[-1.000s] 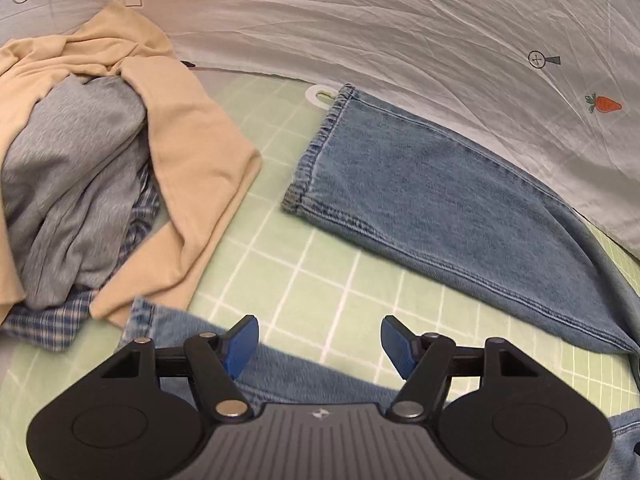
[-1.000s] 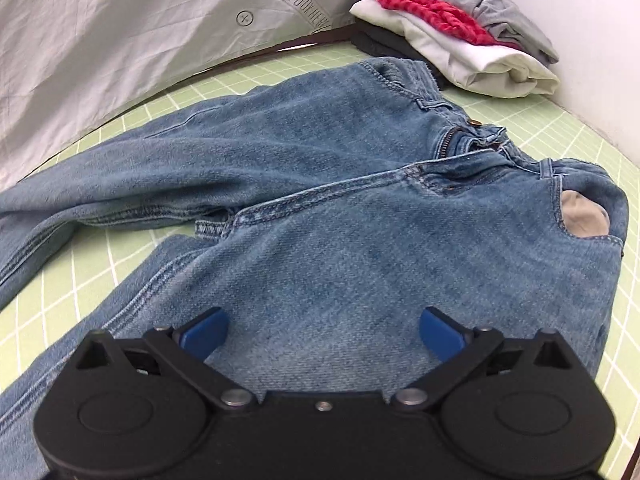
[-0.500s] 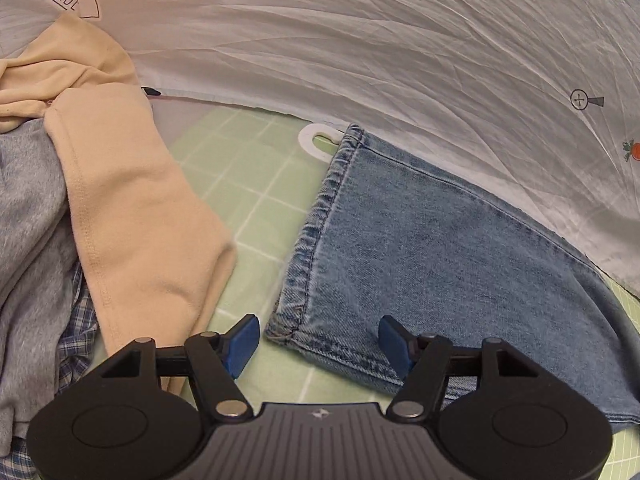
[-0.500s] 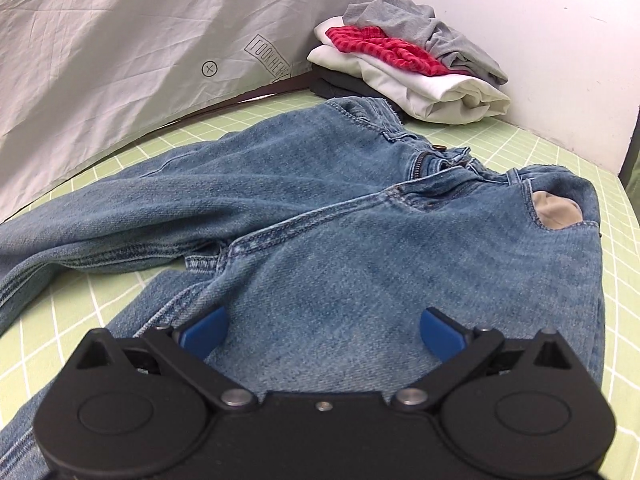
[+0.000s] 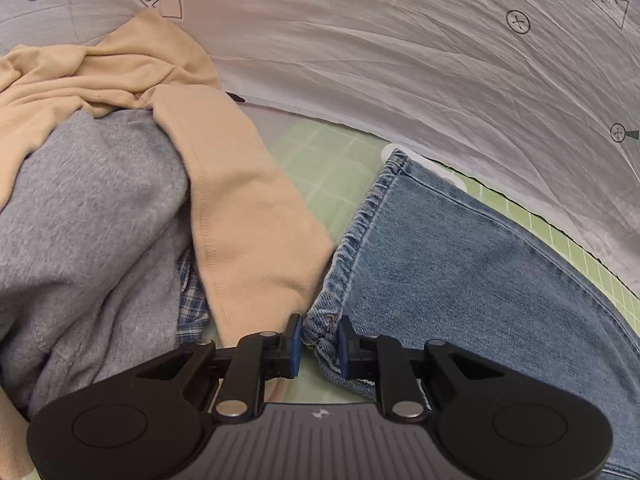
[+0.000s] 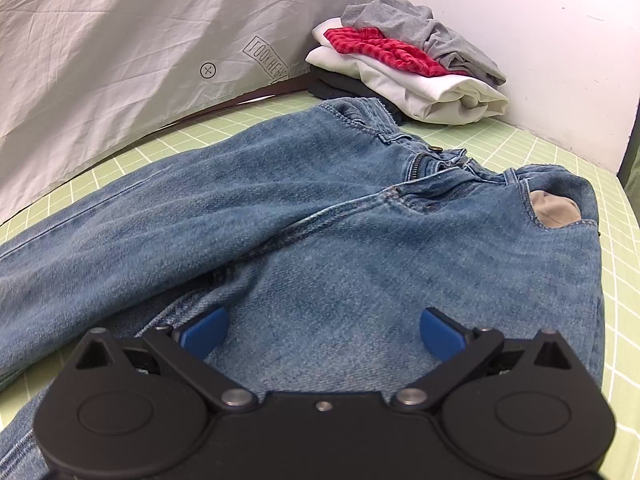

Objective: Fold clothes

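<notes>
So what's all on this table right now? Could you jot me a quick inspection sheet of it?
Surface: green mat with white grid lines, mostly covered by clothes.
Job's things: blue jeans spread flat, fly open; one leg's hem lies beside the loose clothes.
Clutter: loose heap of a beige garment, a grey one and a plaid shirt; folded stack in the far corner.
Grippers: left gripper has just been closing, its pads pinching the hem corner; right gripper is open, hovering low over the thigh of the jeans.
Cables: nothing seen.
Surroundings: wrinkled white printed sheet behind; white wall beside the stack.
</notes>
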Available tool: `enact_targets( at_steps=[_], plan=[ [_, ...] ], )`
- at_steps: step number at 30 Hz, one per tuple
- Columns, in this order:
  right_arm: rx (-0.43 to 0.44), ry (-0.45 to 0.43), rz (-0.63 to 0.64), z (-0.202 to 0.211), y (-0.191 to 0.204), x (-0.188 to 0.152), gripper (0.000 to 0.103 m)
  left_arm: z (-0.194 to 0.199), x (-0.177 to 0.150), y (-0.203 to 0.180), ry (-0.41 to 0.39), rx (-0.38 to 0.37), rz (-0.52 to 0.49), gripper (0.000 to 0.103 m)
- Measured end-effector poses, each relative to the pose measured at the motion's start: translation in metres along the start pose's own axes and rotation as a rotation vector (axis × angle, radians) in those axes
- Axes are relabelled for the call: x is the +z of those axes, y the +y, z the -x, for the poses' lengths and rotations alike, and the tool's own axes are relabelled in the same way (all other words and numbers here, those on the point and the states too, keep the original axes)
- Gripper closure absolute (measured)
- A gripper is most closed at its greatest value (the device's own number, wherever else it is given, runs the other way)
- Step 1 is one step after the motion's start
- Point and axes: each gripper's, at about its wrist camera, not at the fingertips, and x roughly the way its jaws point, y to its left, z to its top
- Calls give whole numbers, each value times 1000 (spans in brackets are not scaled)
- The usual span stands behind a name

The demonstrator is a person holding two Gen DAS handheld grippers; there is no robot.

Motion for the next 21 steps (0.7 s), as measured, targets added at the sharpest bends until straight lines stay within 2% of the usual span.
enact_targets(
  at_steps=[6,11,14,17,21],
  plan=[
    [7,-1,0,-2,-3,1,0,13,-11,-13,-26,44,-73,73],
    [16,-2,1,-2,-4,1,0,43,-28,-25,-42,14,-45,56],
    [35,-2,13,-2,-6,2,0,64,-46,-35,-49,7,-45,50],
    [90,18,65,-3,-10,6,0,83,-73,-47,-35,-1,-44,48],
    [231,107,207,-10,-22,23,0,102,-113,-67,20,-11,-51,46]
  ],
)
